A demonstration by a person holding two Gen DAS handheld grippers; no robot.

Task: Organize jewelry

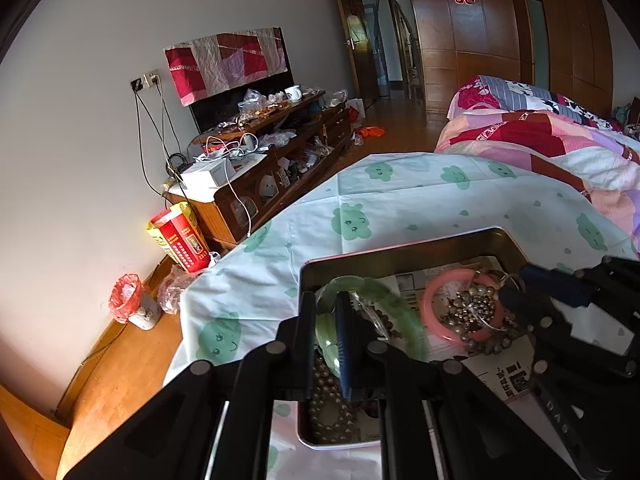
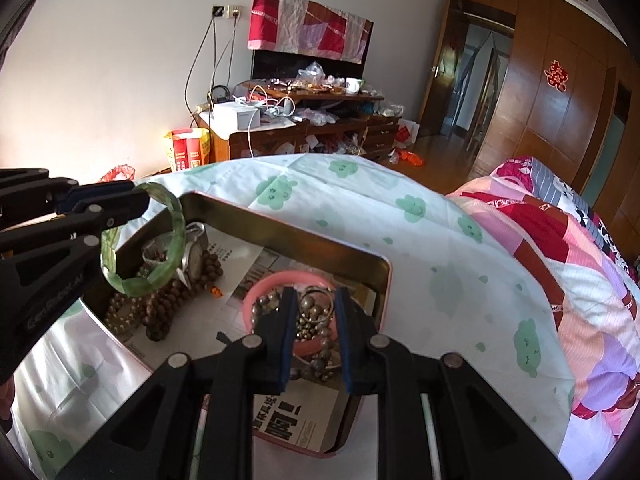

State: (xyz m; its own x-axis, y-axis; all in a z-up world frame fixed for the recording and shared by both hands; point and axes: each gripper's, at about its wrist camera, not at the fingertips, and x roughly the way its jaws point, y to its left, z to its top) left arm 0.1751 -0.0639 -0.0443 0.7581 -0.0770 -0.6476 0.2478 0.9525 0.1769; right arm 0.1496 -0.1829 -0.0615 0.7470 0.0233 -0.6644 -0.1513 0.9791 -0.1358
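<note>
1. Left wrist view: the left gripper [image 1: 325, 332] is clamped on the green bangle [image 1: 372, 286], held above the metal tin [image 1: 404, 254]. In the tin lie a pink bangle [image 1: 430, 308], a silver bead tangle [image 1: 474, 306] and brown beads [image 1: 332, 404]. The right gripper [image 1: 516, 284] reaches in from the right.
2. Right wrist view: the right gripper [image 2: 314, 330], jaws moderately apart and empty, hangs over the pink bangle [image 2: 276, 280]. A watch [image 2: 194, 258] lies beside the brown beads [image 2: 176, 300].
3. The tin [image 2: 280, 236] rests on a cloud-print sheet [image 2: 400, 216]; a cluttered TV cabinet [image 2: 296, 128] and a patchwork quilt [image 2: 568, 248] sit beyond.

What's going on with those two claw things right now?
Left tongs shut on green bracelet, lifted over tin. Right tongs open above pink bangle. Nothing blocking.
</note>
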